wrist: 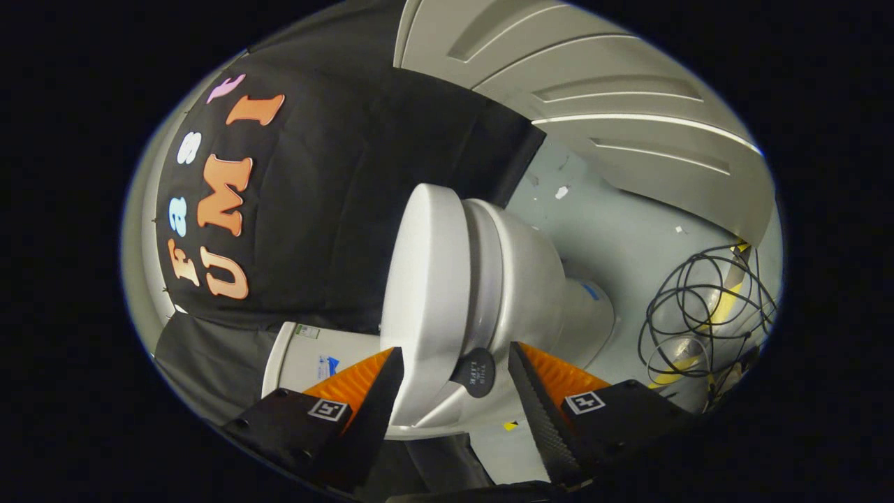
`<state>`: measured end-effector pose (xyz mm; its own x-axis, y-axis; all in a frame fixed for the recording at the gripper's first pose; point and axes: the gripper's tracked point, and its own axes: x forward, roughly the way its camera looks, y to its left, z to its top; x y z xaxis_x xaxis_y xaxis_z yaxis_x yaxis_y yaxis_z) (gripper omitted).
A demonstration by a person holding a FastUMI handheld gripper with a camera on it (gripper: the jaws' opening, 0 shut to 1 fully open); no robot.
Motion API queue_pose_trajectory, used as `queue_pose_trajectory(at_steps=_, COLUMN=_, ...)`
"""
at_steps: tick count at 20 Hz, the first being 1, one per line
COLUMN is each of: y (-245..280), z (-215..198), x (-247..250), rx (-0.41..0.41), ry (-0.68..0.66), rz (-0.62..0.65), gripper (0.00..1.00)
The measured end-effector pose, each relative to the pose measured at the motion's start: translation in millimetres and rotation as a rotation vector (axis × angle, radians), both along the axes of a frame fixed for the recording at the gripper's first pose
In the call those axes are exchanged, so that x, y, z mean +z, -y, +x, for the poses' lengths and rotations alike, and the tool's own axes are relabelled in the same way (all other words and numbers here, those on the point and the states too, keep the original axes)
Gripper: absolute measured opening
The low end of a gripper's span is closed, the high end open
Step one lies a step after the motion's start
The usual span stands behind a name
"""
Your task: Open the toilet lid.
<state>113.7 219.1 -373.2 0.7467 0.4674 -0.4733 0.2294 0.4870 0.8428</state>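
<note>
Gripper (455,391) rolled sideways relative to the scene, fingers (377,398) spread apart, nothing clamped. Glossy white plastic toilet lid (426,293) positioned between the fingers, its rim edge reaching into the gap; one finger close alongside the lid's outer face, the other finger standing clear of the bowl side with open space remaining. Contact between either finger and the lid: cannot be confirmed. Lid resting nearly closed against the white seat ring (489,272), only a narrow seam showing between the two.

Small round dark tab with pale lettering (475,372) attached at the lid's near rim, lying in the gap between the fingers, nearer the bowl-side finger.

White ceramic toilet bowl (538,286) beyond the bowl-side finger, narrowing to a base on the pale grey floor (614,230). White cistern (307,356) just beyond the lid-side finger, partly hidden by it, backed by the black cloth wall (349,188).

Loose coil of thin black cable (705,307) on the floor well beyond the bowl-side finger, lying over a yellow floor-tape strip (726,297). Pale grey panelled door (614,91) farther off, past the floor.
</note>
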Motion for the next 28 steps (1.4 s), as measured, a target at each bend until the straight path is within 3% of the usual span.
queue_pose_trajectory(at_steps=3, y=-8, z=3, x=0, rx=0.019, ry=-0.013, rz=0.068, gripper=0.95)
queue_pose_trajectory(at_steps=5, y=-6, z=6, x=-8, rx=0.019, ry=-0.015, rz=0.08, gripper=0.87)
queue_pose_trajectory(at_steps=8, y=-9, z=4, x=-11, rx=0.035, ry=-0.028, rz=0.102, gripper=0.86)
queue_pose_trajectory(at_steps=11, y=-6, z=8, x=-15, rx=0.028, ry=-0.021, rz=0.089, gripper=0.73)
queue_pose_trajectory(at_steps=12, y=-5, z=10, x=-13, rx=0.023, ry=-0.015, rz=0.09, gripper=0.73)
queue_pose_trajectory(at_steps=14, y=-6, z=11, x=-16, rx=0.024, ry=-0.019, rz=0.088, gripper=0.48)
queue_pose_trajectory(at_steps=15, y=-6, z=10, x=-14, rx=0.027, ry=-0.025, rz=0.107, gripper=0.48)
queue_pose_trajectory(at_steps=18, y=-1, z=10, x=-24, rx=0.015, ry=-0.054, rz=0.092, gripper=0.21)
queue_pose_trajectory(at_steps=22, y=-1, z=8, x=-16, rx=0.015, ry=-0.048, rz=0.157, gripper=0.09)
queue_pose_trajectory(at_steps=28, y=1, z=14, x=-21, rx=-0.038, ry=-0.055, rz=0.16, gripper=0.08)
